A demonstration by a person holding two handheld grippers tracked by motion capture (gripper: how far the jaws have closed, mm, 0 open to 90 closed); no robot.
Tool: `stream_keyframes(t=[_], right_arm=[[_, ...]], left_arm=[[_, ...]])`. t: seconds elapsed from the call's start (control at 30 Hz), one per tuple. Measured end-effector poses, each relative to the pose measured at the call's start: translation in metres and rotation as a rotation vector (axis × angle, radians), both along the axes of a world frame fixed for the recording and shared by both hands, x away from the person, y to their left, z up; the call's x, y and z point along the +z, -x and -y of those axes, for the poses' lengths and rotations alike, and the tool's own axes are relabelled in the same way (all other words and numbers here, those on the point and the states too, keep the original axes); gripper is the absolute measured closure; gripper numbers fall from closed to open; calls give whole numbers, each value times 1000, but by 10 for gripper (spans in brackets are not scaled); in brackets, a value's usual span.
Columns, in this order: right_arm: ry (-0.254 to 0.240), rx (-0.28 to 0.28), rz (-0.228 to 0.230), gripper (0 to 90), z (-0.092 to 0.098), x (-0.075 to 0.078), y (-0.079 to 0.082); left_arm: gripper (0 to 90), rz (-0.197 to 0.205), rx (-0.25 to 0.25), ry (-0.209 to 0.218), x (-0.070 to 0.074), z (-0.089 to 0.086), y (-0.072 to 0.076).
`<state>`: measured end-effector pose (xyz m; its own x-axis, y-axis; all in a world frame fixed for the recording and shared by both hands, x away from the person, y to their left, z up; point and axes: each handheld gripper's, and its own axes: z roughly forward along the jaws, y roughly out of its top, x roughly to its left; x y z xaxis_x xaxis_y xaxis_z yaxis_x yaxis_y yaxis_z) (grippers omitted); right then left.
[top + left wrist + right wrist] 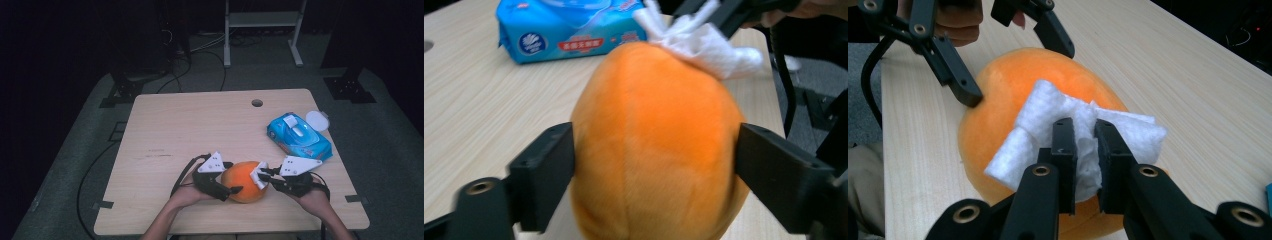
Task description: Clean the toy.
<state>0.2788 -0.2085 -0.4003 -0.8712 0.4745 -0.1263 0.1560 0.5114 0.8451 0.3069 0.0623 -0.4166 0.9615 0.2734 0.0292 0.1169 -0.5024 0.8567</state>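
Two grips are seen. Between the jaws of the left gripper [654, 170] an orange plush fruit [654, 145] is clamped at its flanks, resting on the table [200, 125]. A bunched white wipe [1083, 135] is pinched by the closed right gripper [1083, 150] and pressed on the fruit's upper side. Beyond lies the blue wipe pack [299, 136]. Wiping is judged under way; most of the surface is probably left.

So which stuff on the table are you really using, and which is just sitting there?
In use:
- orange plush fruit, gripped by the left gripper
- white wipe, pinched in the right gripper and pressed on the fruit

Just lying about:
- blue pack of wipes
- round white lid beside the pack
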Motion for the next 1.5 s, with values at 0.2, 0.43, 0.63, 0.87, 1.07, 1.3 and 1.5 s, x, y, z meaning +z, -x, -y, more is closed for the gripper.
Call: stream_keyframes(t=[0.2, 0.43, 0.63, 0.87, 1.07, 1.3, 1.5], right_arm=[[-27, 72, 15, 798, -17, 5, 11], [44, 48, 52, 798, -16, 6, 7], [13, 11, 14, 798, -2, 0, 2], [32, 40, 36, 798, -15, 0, 8], [26, 43, 29, 799, -13, -1, 7], [49, 19, 28, 799, -9, -5, 5], [24, 102, 49, 799, -29, 0, 14]], left_arm=[[307, 32, -20, -4, -3, 1, 2], [332, -1, -4, -12, -7, -14, -5], [117, -73, 10, 26, 0, -6, -7], [224, -39, 17, -12, -3, -1, -2], [294, -20, 17, -20, -6, -8, -4], [161, -98, 36, 24, -5, -11, -9], [267, -28, 21, -2, -6, -6, -5]])
